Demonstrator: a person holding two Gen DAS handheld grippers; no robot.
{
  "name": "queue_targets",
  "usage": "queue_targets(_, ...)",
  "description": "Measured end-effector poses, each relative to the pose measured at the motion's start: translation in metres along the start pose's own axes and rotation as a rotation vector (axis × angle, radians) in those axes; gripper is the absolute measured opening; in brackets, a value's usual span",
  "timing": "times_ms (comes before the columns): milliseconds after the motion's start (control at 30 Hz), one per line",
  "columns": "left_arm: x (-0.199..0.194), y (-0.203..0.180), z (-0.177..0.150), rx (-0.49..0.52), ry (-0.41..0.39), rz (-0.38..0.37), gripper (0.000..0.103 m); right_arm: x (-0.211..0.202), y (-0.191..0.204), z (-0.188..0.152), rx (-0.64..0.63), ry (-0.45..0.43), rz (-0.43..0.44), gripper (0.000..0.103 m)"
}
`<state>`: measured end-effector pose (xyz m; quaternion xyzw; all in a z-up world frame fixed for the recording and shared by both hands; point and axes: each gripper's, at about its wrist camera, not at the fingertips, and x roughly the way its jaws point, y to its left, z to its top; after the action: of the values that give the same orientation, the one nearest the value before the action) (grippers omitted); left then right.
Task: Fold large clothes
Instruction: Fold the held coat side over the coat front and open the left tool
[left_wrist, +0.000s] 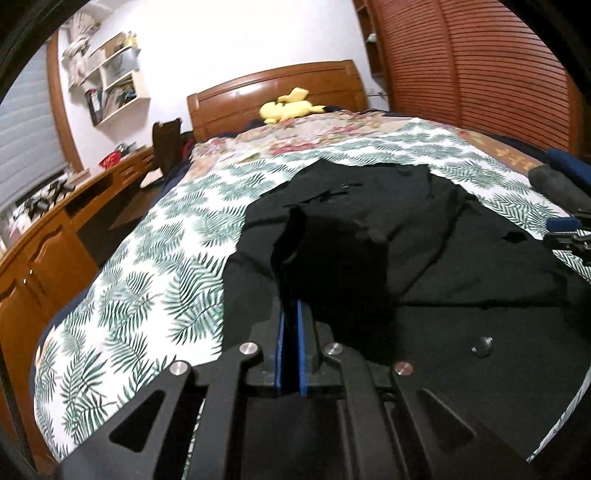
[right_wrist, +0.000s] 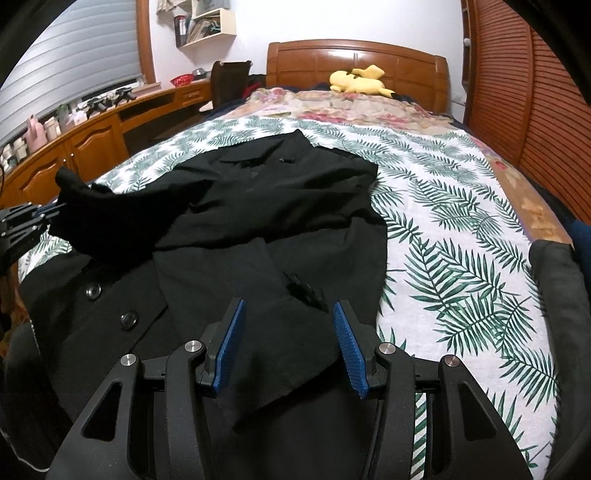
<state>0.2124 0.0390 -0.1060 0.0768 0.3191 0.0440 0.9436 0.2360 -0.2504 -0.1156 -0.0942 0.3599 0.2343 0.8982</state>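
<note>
The wide wooden-framed bed (right_wrist: 480, 192), covered by a white sheet printed with green palm fronds, filled most of both views. A glossy brown wooden headboard (right_wrist: 354, 62) stood at its far end. A curved brown wooden desk (right_wrist: 92, 144) ran along the bed's left side.

The large black buttoned coat (right_wrist: 280, 206) lay spread on the sheet, collar toward the headboard and hem toward the cameras. One black coat sleeve (right_wrist: 99, 218) was raised off the coat's left side and draped across it.

The left hand-held gripper (left_wrist: 291, 314) was clenched, its blue pads pressed together on that sleeve's dark fabric, which rose bunched just beyond the fingertips. In the right wrist view it appeared at the left edge (right_wrist: 48, 212), touching the sleeve's end.

The right hand-held gripper (right_wrist: 290, 339) was released: its blue ribbed pads stood apart over the coat's lower front panel, pressing on nothing.

A small yellow plush toy (right_wrist: 358, 83) lay near the headboard, well apart from the coat.
</note>
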Motion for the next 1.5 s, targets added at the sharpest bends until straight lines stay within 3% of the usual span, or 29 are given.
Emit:
queue_targets(167, 0.002, 0.019, -0.012, -0.049, 0.034, 0.001, 0.003, 0.003, 0.002, -0.001, -0.008, 0.009, -0.003, 0.05)
queue_targets(533, -0.014, 0.036, -0.035, -0.102, 0.04, -0.061, 0.025, 0.012, 0.01, -0.004, -0.036, 0.036, -0.007, 0.05)
queue_targets(800, 0.0, 0.049, -0.047, -0.121, 0.083, -0.059, 0.029, 0.018, 0.016, -0.005, -0.056, 0.05, -0.008, 0.05)
queue_targets(1033, 0.026, 0.061, -0.055, -0.174, 0.148, -0.104, 0.029, 0.019, 0.018, -0.006, -0.064, 0.053, -0.009, 0.05)
queue_targets(1333, 0.039, 0.06, -0.052, -0.178, 0.143, -0.088, 0.029, 0.023, 0.02, -0.007, -0.076, 0.066, -0.016, 0.05)
queue_targets(1367, 0.037, 0.06, -0.052, -0.173, 0.135, -0.091, 0.024, 0.023, 0.02, -0.008, -0.075, 0.067, -0.017, 0.05)
queue_targets(1400, 0.034, 0.058, -0.053, -0.154, 0.126, -0.089, 0.011, 0.024, 0.02, -0.008, -0.075, 0.068, -0.019, 0.05)
queue_targets(1500, 0.021, 0.055, -0.05, -0.141, 0.104, -0.111, 0.003, 0.024, 0.02, -0.009, -0.071, 0.069, -0.02, 0.05)
